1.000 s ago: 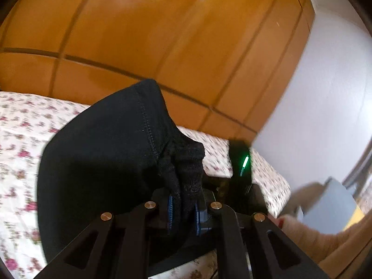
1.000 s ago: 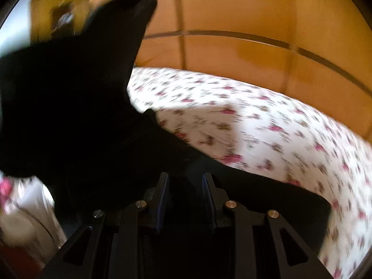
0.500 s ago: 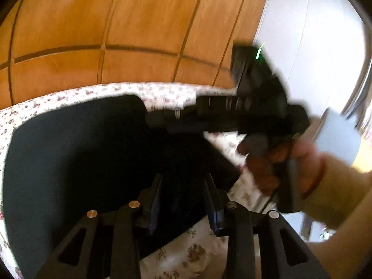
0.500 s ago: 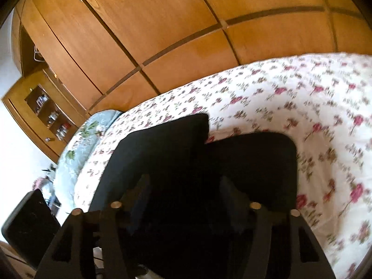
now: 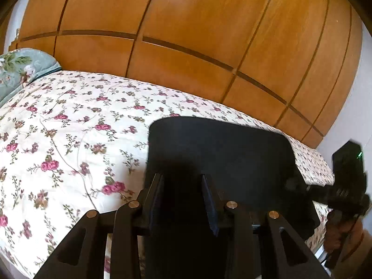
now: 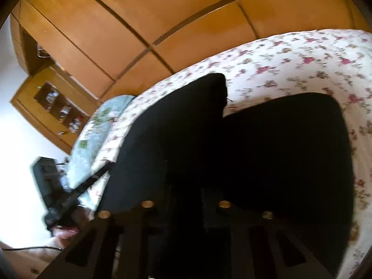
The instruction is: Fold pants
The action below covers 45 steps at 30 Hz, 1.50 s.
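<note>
Now the folded black pants (image 5: 218,153) lie under the spread left claw (image 5: 182,186); right claw (image 6: 183,190) closing.

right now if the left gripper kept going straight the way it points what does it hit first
Most likely the black pants, lying on the floral bedspread: the dark cloth fills the view straight ahead of the left gripper, whose fingers stand apart. How much gap remains is hard to judge from here.

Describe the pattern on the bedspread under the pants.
White bedspread printed with small pink roses and green sprigs; clearest in the left wrist view.
</note>
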Each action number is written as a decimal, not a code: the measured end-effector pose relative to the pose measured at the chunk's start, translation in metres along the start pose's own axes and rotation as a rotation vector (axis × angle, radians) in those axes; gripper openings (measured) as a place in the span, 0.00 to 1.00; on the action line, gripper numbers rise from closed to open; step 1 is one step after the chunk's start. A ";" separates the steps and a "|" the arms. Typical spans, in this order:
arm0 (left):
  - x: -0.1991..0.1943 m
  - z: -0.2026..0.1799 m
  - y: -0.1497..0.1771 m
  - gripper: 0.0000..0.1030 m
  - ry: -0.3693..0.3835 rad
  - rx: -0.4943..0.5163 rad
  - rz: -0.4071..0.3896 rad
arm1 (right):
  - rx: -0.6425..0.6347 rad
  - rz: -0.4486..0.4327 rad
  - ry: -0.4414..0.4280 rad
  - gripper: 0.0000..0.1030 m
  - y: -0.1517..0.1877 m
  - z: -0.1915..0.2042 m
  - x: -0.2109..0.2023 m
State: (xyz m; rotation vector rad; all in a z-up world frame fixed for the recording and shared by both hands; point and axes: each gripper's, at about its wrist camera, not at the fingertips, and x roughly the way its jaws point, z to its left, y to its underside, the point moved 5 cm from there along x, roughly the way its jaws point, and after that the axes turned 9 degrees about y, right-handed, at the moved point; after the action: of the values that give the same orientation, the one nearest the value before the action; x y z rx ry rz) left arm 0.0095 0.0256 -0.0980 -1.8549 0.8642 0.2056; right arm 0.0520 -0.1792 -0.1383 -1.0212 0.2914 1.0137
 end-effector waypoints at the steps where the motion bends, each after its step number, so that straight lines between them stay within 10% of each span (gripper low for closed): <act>1: -0.002 -0.008 -0.004 0.32 0.019 0.021 -0.012 | -0.006 -0.030 -0.015 0.11 -0.004 0.003 -0.010; 7: -0.002 -0.064 -0.015 0.33 0.100 0.242 -0.066 | -0.024 -0.130 0.041 0.09 -0.020 -0.014 -0.071; 17: 0.059 -0.095 0.033 0.37 0.095 0.411 0.143 | 0.197 -0.123 0.200 0.05 0.001 -0.099 -0.076; 22: 0.047 -0.095 0.012 0.37 0.247 0.301 0.169 | 0.089 -0.225 0.210 0.05 -0.022 -0.056 -0.084; 26: 0.038 -0.083 -0.024 0.37 0.152 0.296 0.091 | -0.166 -0.198 0.253 0.22 -0.044 -0.001 -0.058; 31: 0.078 -0.055 -0.047 0.37 0.002 0.245 0.199 | -0.389 -0.092 0.338 0.30 -0.052 0.031 -0.001; 37: 0.117 -0.048 -0.037 0.42 -0.063 0.238 0.280 | -0.340 -0.001 0.518 0.27 -0.052 -0.011 0.043; 45: 0.143 -0.046 -0.036 0.44 -0.117 0.249 0.279 | -0.208 -0.091 0.468 0.19 -0.055 -0.045 0.053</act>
State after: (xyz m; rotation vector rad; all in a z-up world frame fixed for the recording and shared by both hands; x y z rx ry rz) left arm 0.1254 -0.0731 -0.1227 -1.4745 1.0163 0.3597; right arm 0.1360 -0.1932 -0.1641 -1.4474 0.5247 0.7223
